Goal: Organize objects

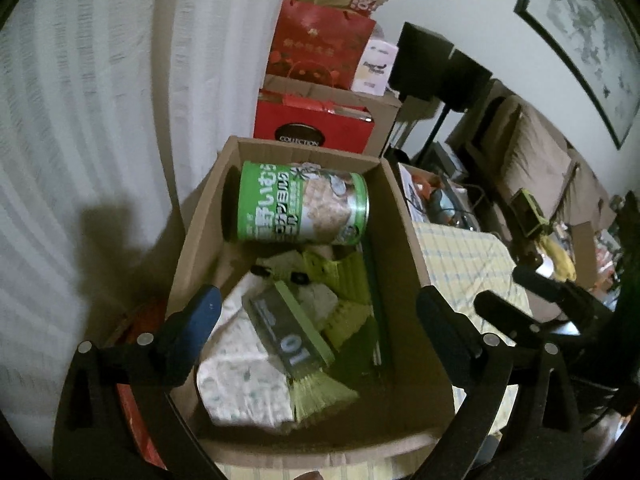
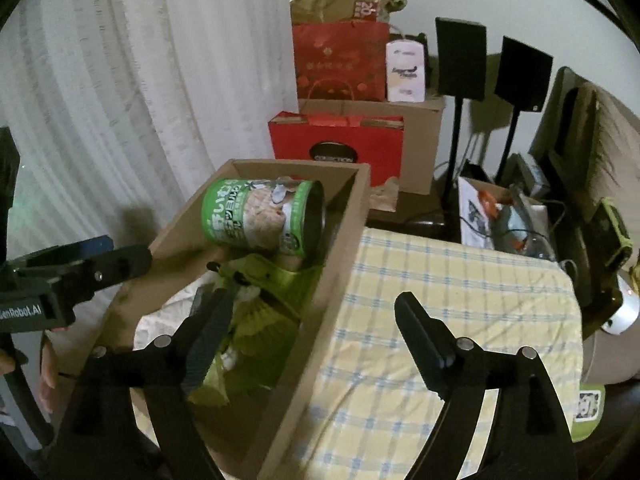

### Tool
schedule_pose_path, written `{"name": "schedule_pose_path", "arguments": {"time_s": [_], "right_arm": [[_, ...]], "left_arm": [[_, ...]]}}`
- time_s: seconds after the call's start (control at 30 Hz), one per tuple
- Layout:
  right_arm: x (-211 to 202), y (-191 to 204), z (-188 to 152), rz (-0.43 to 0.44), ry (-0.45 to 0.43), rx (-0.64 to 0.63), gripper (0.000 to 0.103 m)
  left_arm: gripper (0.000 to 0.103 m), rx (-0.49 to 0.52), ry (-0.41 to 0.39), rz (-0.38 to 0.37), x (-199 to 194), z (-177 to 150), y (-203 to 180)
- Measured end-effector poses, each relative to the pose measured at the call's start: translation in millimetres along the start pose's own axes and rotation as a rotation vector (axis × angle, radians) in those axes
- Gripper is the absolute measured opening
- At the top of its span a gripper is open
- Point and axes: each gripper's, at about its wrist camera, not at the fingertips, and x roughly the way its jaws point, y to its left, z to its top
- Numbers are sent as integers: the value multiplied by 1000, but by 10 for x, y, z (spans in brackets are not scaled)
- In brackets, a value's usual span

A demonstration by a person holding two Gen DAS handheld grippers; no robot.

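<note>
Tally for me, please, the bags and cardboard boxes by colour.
Red bags: 2
Gold bags: 1
Brown cardboard boxes: 2
Total: 5

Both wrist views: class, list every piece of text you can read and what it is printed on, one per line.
"COLLECTION": red gift bag.
"10": green-edged box inside the cardboard box.
"enRobot.AI", cut off at the frame edge: left gripper.
Green can: Japanese print, too blurred.
White pack: too blurred.
</note>
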Motion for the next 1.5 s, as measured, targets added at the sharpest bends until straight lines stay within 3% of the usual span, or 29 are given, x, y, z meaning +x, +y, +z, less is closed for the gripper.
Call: {"name": "schedule_pose_path", "arguments": {"time_s": [0.27,0.53,1.2,1.5], "right_arm": [[-342,-45,-319,-30,-10,14,89],[-680,-144,-650,-85,-39,44,101],[-1271,-393,-1329,-215,-72,113,102],[-1472,-349,-1522,-237,-65,112,102]], "left_arm": [[102,28,-27,-1,-269,-360,-201],[103,77,-56,49,-539,-711,-444],[103,107,-107,93,-993,-1354,-805],[103,95,-89,85,-986,-1627,-870]]}}
